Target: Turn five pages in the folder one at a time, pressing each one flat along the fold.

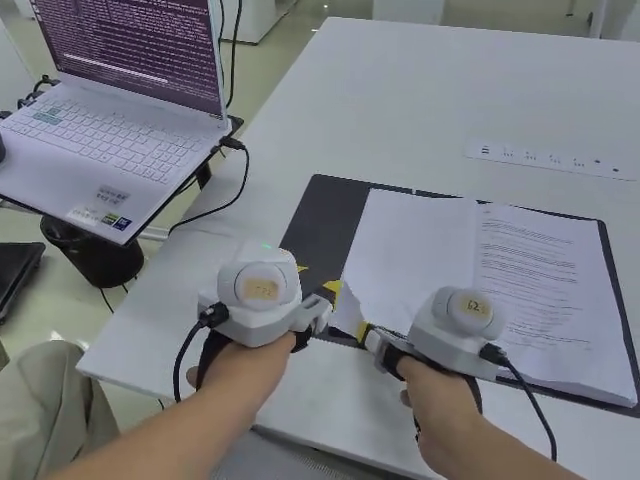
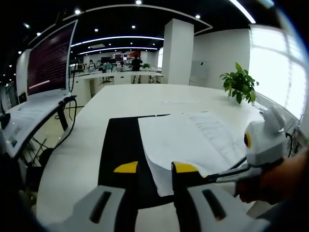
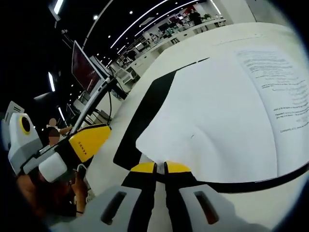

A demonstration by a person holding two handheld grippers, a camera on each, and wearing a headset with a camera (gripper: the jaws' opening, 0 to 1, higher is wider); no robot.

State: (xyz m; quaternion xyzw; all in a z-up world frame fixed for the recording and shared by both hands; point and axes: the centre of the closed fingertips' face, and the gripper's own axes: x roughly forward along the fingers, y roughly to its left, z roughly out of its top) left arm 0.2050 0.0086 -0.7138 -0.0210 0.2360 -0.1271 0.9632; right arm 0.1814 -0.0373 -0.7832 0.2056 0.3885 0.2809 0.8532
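An open folder lies on the white table, its black inner cover [image 1: 320,220] [image 2: 120,145] [image 3: 145,113] bare at the left. A white page [image 1: 410,250] [image 2: 178,140] [image 3: 212,111] arches up from the fold, blank side up, over the printed page [image 1: 540,280] [image 3: 285,82]. My right gripper [image 1: 362,332] [image 3: 161,167] is shut on this page's near left corner. My left gripper [image 1: 318,282] [image 2: 155,168] stands open just left of it, above the cover's near edge, holding nothing. The other gripper's body shows in each gripper view [image 2: 263,140] [image 3: 53,154].
A white laptop [image 1: 110,100] on a stand sits off the table's left edge, with a black cable [image 1: 235,190] running from it. A white strip [image 1: 550,158] lies on the far right of the table. The table's near edge [image 1: 300,410] runs under both hands.
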